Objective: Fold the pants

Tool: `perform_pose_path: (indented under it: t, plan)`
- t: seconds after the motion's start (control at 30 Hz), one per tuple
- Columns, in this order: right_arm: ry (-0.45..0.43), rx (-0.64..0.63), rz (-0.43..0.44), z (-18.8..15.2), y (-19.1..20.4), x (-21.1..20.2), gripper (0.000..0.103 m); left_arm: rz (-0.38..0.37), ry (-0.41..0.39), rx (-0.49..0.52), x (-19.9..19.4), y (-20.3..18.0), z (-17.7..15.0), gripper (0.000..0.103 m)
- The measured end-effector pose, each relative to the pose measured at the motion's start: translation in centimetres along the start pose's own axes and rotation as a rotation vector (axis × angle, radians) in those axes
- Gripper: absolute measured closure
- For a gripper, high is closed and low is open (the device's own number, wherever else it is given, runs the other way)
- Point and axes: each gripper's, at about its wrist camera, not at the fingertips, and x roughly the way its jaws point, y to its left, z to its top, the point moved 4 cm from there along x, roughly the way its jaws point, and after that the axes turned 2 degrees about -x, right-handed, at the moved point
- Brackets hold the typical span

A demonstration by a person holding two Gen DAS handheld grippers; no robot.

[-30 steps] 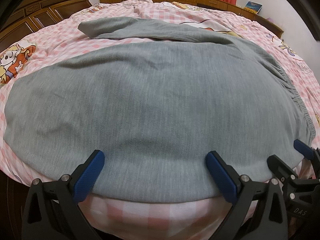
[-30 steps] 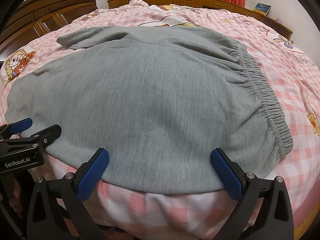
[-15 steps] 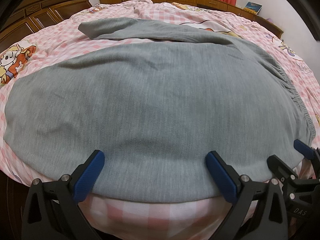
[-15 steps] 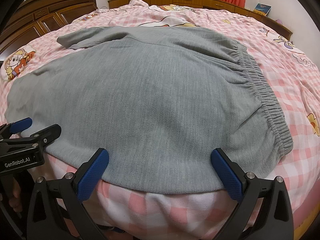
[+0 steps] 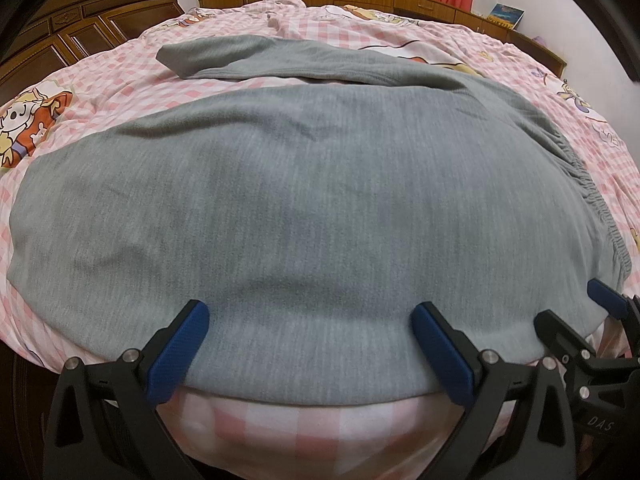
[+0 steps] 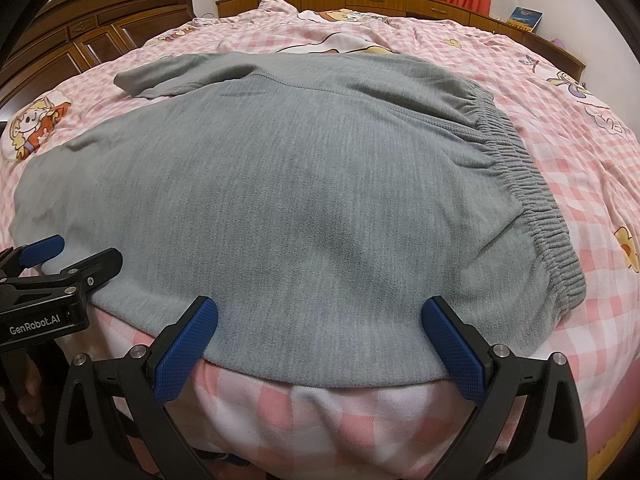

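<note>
Grey pants point(image 5: 312, 208) flat on bed point(image 6: 568, 120), hem between spread fingers point(image 5: 180, 346) (both grippers).

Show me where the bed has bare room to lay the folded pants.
Free: pink checked quilt right of the elastic waistband, out to the wooden ledge; also beyond the far pant leg, toward the curtains. Crowded: the grey pants fill the near middle, with the left gripper and right gripper open at their near hem.

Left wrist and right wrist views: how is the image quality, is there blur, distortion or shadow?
Left wrist view: strong fisheye bulge, the grey pants slightly soft, black vignette corners. Right wrist view: same bulge, but sharper, the elastic waistband crisp; a faint shadow lies on the cloth ahead of the open right tongs.
</note>
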Motion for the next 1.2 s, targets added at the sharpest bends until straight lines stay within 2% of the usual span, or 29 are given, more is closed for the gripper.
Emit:
perform_pose_path:
  t: [0.47,0.7,0.87,1.07,1.2]
  plan:
    - [0.009,-0.010,0.011,0.0,0.1,-0.2,0.000,-0.026,0.024,0.023,-0.1,-0.2,0.3,0.000]
    - [0.084,-0.036,0.098,1.0,-0.2,-0.8,0.000,-0.059,0.068,0.027,-0.6,0.8,1.8,0.000]
    - [0.140,-0.032,0.168,2.0,-1.5,-1.2,0.003,-0.053,0.040,0.018,-1.3,2.2,4.7,0.000]
    - [0.140,-0.064,0.158,4.2,-3.0,-1.5,0.004,-0.028,0.023,0.000,-1.3,4.5,9.3,0.000]
    - [0.119,-0.095,0.145,7.0,-4.0,-1.8,0.004,0.005,0.003,-0.003,-0.7,6.1,12.9,0.000]
